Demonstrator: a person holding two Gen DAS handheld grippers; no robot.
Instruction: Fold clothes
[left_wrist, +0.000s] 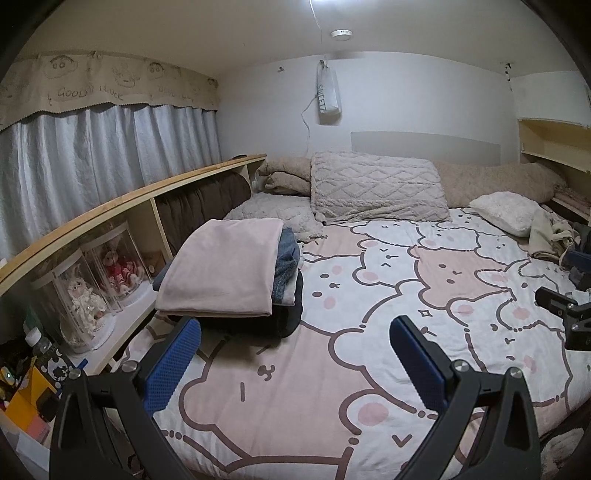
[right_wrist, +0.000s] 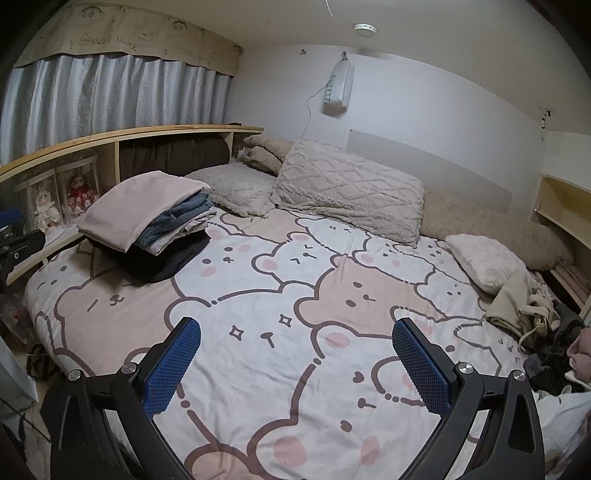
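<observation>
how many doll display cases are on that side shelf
2: both stand side by side in the shelf compartment left of the bed, the white doll case nearer the camera, the red doll case beyond it. More may be hidden.

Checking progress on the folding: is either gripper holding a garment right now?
No: the left gripper and right gripper both hover open and empty over the bedspread.

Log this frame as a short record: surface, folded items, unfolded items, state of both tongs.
surface: bed with bear-print cover
folded: stack of clothes, pink piece on top, at the left side by the shelf
unfolded: crumpled heap of clothes at the right edge
left tongs: open, holding nothing
right tongs: open, holding nothing
</observation>
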